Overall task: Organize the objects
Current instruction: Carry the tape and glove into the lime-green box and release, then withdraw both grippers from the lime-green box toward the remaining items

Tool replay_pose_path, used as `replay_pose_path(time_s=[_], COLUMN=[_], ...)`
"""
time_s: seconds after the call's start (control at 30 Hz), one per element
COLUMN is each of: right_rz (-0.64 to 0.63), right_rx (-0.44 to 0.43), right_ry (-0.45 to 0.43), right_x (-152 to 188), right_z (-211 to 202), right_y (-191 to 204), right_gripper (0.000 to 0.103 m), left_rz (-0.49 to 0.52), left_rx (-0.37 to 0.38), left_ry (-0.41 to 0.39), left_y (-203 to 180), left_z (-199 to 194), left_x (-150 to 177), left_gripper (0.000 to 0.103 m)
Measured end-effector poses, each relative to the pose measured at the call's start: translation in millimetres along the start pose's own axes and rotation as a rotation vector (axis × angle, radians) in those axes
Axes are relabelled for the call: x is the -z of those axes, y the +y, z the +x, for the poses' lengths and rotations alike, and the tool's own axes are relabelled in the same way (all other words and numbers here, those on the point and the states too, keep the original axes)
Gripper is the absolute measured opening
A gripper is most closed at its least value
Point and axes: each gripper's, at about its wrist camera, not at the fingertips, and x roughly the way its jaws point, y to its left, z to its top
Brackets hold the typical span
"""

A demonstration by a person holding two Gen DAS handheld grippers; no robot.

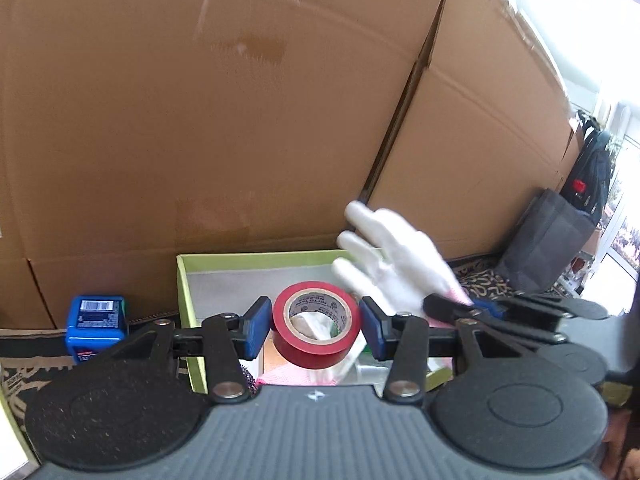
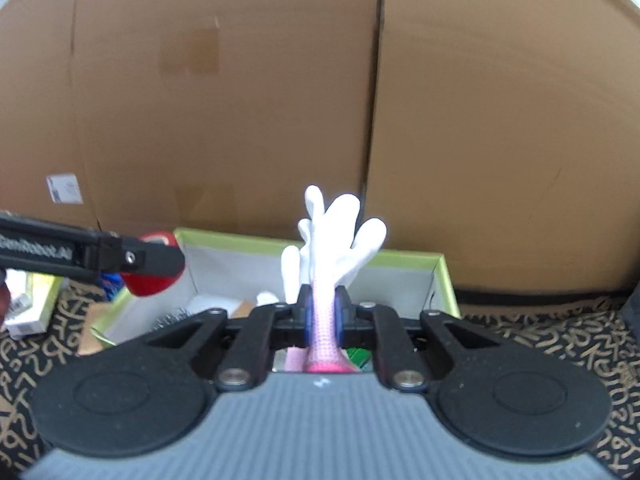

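A red tape roll (image 1: 316, 324) hangs over the green-rimmed box (image 1: 185, 300), and my left gripper (image 1: 316, 328) is shut on it, a blue pad pressing on each side. To its right, a white glove (image 1: 396, 264) with a pink cuff sticks up from my right gripper (image 1: 444, 305). In the right wrist view the right gripper (image 2: 323, 314) is shut on the glove's pink cuff, with the white glove (image 2: 340, 232) fingers standing above the box (image 2: 408, 258). A left gripper finger (image 2: 152, 261) and the tape roll (image 2: 154, 282) show at the left.
Tall cardboard boxes (image 1: 200, 120) stand close behind the green box. A blue barcode box (image 1: 96, 322) sits to its left on a patterned carpet (image 2: 560, 340). A bristly brush (image 2: 172, 318) and other items lie inside. A dark bag (image 1: 548, 248) stands at the right.
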Motion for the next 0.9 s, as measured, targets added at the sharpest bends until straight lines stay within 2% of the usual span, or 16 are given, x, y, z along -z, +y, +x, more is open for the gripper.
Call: replay_pose_path(time_s=[0.03, 0.1, 0.13, 0.17, 0.2, 0.3, 0.43, 0.57, 0.73, 0.9], right_rz=[-0.005, -0.003, 0.0, 0.005, 0.011, 0.006, 0.054, 0.083, 0.089, 0.099], right_rx=[-0.001, 0.018, 0.034, 0.051, 0.068, 0.127, 0.145, 0.115, 0.048, -0.087], right_ry=[0.02, 0.06, 0.066, 0.078, 0.096, 0.096, 0.084, 0.017, -0.076, -0.059], right_x=[3, 11, 15, 18, 22, 32, 33, 27, 22, 36], right_z=[9, 27, 34, 39, 44, 46, 32, -5, -52, -73], right_y=[0, -3, -6, -10, -13, -19, -27, -16, 16, 60], right_gripper=[0.01, 0.014, 0.018, 0.035, 0.052, 0.056, 0.066, 0.102, 0.103, 0.103], left_rz=[-0.002, -0.012, -0.021, -0.029, -0.029, -0.023, -0.051, -0.039, -0.032, -0.06], left_rx=[0.005, 0.011, 0.003, -0.009, -0.019, -0.032, -0.028, -0.061, -0.12, -0.171], left_ry=[0.002, 0.004, 0.005, -0.003, -0.01, 0.0, -0.003, -0.045, -0.108, -0.066], left_y=[2, 7, 11, 13, 14, 20, 24, 19, 15, 30], left_z=[4, 11, 13, 13, 14, 15, 11, -13, -60, -104], left_x=[2, 6, 8, 12, 13, 18, 17, 19, 32, 67], left_gripper=[0.051, 0.064, 0.077, 0.081, 0.081, 0.081, 0.081, 0.084, 0.094, 0.095])
